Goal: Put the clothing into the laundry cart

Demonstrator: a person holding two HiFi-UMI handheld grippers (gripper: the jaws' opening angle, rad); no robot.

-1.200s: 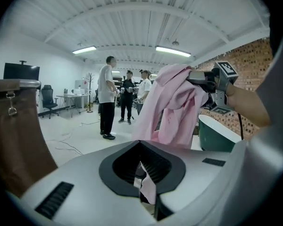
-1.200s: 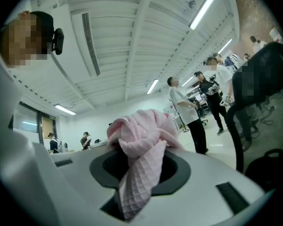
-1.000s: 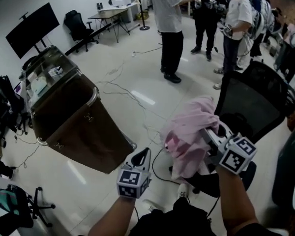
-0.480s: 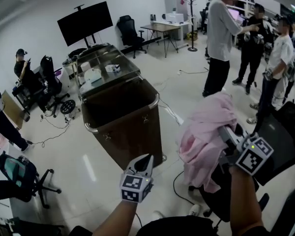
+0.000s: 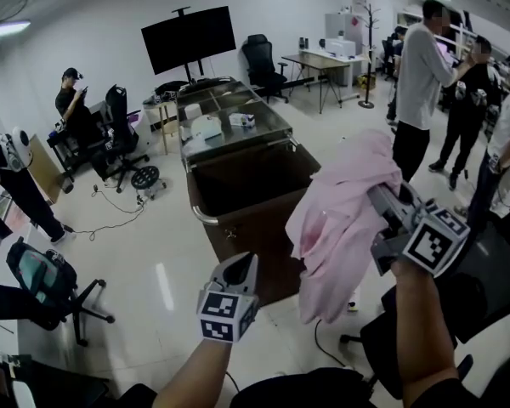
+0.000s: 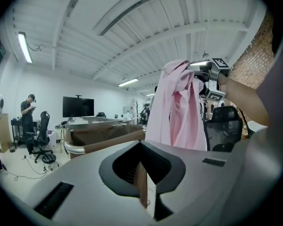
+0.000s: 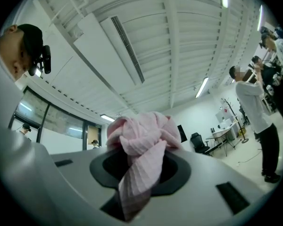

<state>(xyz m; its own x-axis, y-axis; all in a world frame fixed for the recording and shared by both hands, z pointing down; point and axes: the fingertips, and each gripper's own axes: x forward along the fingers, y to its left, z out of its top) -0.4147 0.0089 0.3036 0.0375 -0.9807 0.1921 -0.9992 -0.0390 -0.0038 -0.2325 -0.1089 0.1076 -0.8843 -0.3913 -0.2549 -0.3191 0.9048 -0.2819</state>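
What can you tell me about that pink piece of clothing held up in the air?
The pink garment is thin, finely ribbed fabric. Its top is bunched where the right gripper clamps it; the rest hangs loose in long folds. It is in the air beside the brown laundry cart, not in it. Only the gripper touches it.
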